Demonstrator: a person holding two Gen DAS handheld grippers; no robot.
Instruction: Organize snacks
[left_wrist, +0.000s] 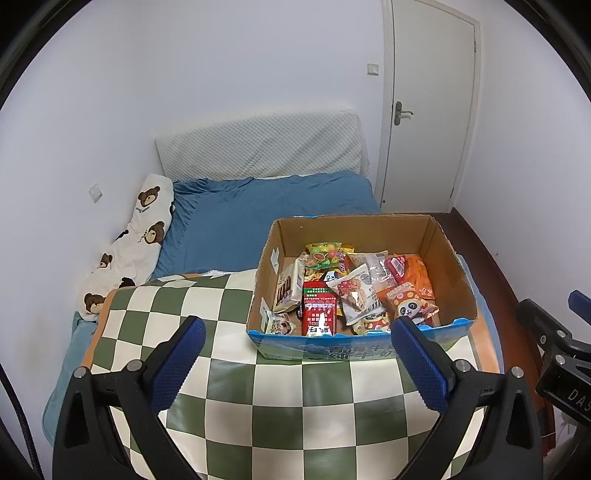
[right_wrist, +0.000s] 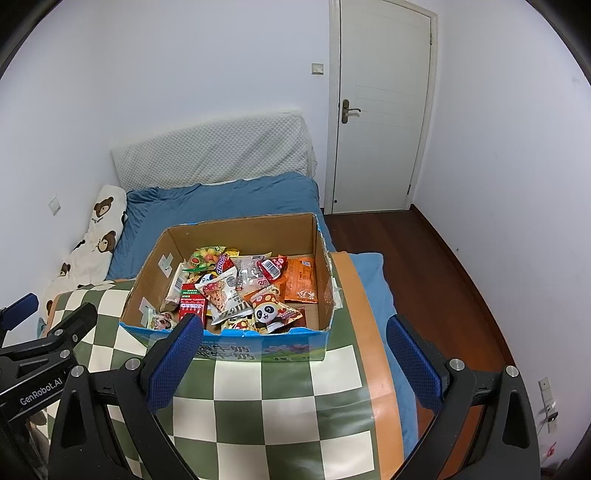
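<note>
An open cardboard box (left_wrist: 448, 254) (right_wrist: 147, 280) with a blue printed front stands on the green-and-cream checked mat (left_wrist: 280, 410) (right_wrist: 280, 402). Several snack packets fill it: a red carton (left_wrist: 319, 314) (right_wrist: 192, 308), a panda packet (left_wrist: 408, 306) (right_wrist: 271, 314), an orange packet (left_wrist: 419, 277) (right_wrist: 301, 282), a white cookie packet (left_wrist: 356, 291) (right_wrist: 223, 291). My left gripper (left_wrist: 297, 332) hangs open above the mat, just in front of the box, holding nothing. My right gripper (right_wrist: 295, 332) is open too, near the box's front right corner, and holds nothing.
The mat lies on a bed with a blue sheet (left_wrist: 240, 218) (right_wrist: 221, 206). A bear-print pillow (left_wrist: 129, 251) (right_wrist: 96, 236) lies by the left wall, a white headboard cushion (left_wrist: 258, 147) behind. A white door (left_wrist: 432, 107) (right_wrist: 384, 110) and dark wood floor (right_wrist: 443, 266) are to the right.
</note>
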